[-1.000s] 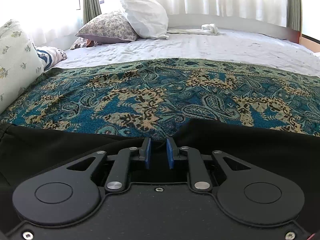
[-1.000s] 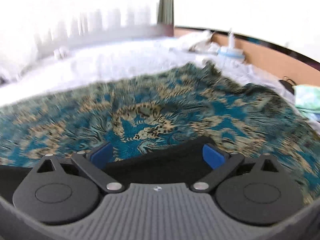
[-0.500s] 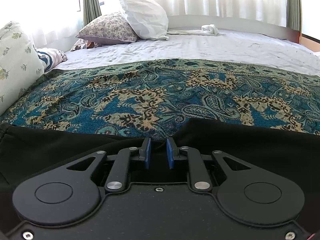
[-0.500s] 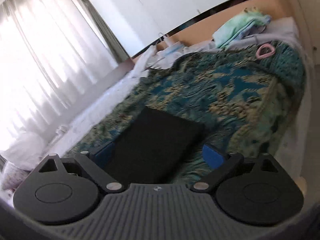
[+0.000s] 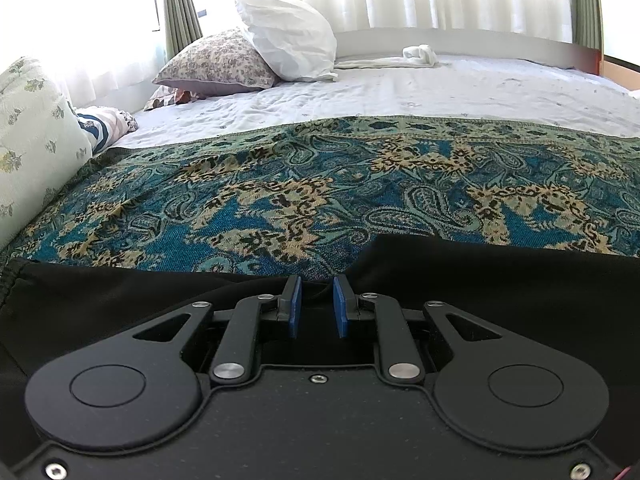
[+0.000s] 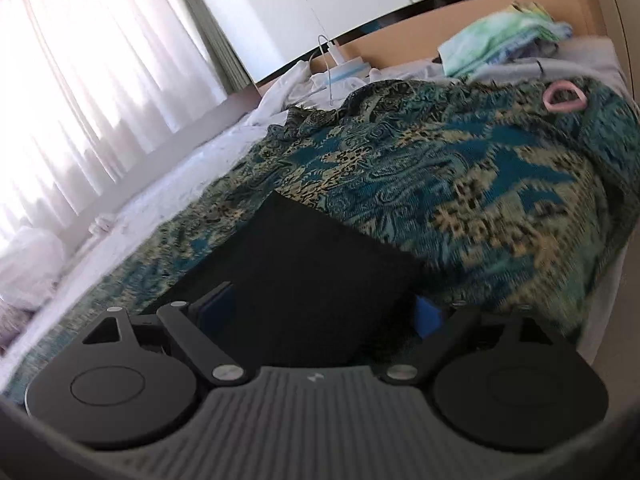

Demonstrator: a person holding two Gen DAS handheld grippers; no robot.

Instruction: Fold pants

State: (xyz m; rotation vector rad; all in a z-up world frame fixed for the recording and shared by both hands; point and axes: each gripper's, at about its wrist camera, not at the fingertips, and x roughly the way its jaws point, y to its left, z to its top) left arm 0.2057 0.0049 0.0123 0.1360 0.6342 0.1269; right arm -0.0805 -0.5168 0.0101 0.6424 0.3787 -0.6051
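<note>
Black pants (image 5: 500,280) lie flat on a blue paisley bedspread (image 5: 320,184). In the left wrist view my left gripper (image 5: 316,308) rests low on the pants near the crotch, its blue pads a narrow gap apart with dark fabric between them. In the right wrist view my right gripper (image 6: 320,312) is wide open and tilted above a flat pant leg (image 6: 304,264) whose straight hem end points away across the bedspread (image 6: 480,200). The right jaws hold nothing.
Pillows (image 5: 280,36) and a floral cushion (image 5: 36,140) lie at the bed's head and left. A pink ring (image 6: 564,98), folded green cloths (image 6: 500,40) and white linen (image 6: 292,88) lie at the far side. A wooden board edges the bed.
My right gripper has lifted and rolled, so its view swung from level with the bedspread to tilted over the pant leg. It stayed open. My left gripper has not moved.
</note>
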